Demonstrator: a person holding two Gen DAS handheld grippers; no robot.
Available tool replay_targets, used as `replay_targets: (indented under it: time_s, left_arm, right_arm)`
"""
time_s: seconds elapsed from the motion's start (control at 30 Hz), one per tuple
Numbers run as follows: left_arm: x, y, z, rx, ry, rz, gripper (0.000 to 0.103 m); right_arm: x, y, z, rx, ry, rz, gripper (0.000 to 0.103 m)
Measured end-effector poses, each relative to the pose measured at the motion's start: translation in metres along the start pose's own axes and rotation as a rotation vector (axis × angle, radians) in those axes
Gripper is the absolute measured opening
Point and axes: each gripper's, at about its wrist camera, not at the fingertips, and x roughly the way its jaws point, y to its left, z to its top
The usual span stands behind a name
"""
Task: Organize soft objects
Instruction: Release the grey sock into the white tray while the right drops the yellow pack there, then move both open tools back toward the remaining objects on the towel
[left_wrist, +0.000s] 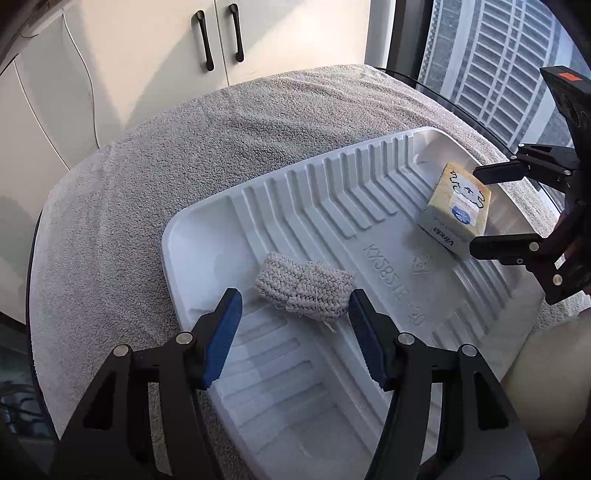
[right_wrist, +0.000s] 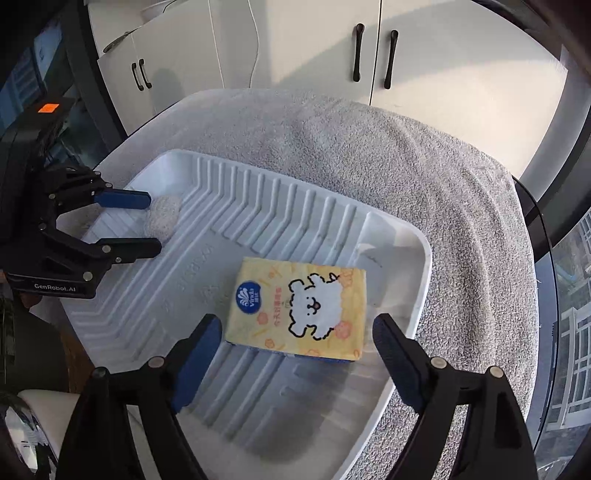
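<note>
A small grey knitted bundle (left_wrist: 303, 284) lies in the white ribbed tray (left_wrist: 332, 192). My left gripper (left_wrist: 293, 308) is open, its blue-padded fingers on either side of the bundle's near edge, not touching it. A yellow tissue pack with a cartoon dog (right_wrist: 299, 308) lies in the same tray (right_wrist: 258, 199). My right gripper (right_wrist: 295, 332) is open, its fingers flanking the pack's near end. In the left wrist view the pack (left_wrist: 456, 208) sits between the right gripper's fingers (left_wrist: 506, 245). In the right wrist view the bundle (right_wrist: 162, 218) sits between the left gripper's fingers (right_wrist: 125, 199).
The tray rests on a grey towel (left_wrist: 166, 155) covering a round table. White cupboards with black handles (right_wrist: 373, 55) stand behind. A window with buildings outside (left_wrist: 491, 66) is at the side.
</note>
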Motion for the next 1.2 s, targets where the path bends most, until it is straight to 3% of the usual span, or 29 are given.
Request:
replay_targets:
  time_s: [0.4,0.47,0.67,0.83,1.2]
  left_arm:
    - [-0.002,0.002,-0.001,-0.013,-0.023,0.001,0.06]
    - [-0.007,0.004,0.0,-0.022,-0.04,0.008,0.066]
    - [-0.03,0.022,-0.001,-0.094,-0.119,0.009,0.074]
    - [-0.047,0.034,-0.005,-0.147,-0.162,0.007,0.074]
    - [-0.099,0.026,-0.03,-0.153,-0.255,0.075,0.075]
  right_arm:
    - [-0.002,0.0,-0.001,0.011,-0.014,-0.002,0.086]
    - [-0.006,-0.002,-0.002,0.02,-0.027,0.001,0.086]
    - [-0.033,-0.012,-0.006,0.06,-0.1,0.022,0.086]
    - [-0.057,-0.019,-0.01,0.098,-0.153,0.025,0.087]
    - [-0.101,-0.015,-0.027,0.104,-0.219,-0.034,0.091]
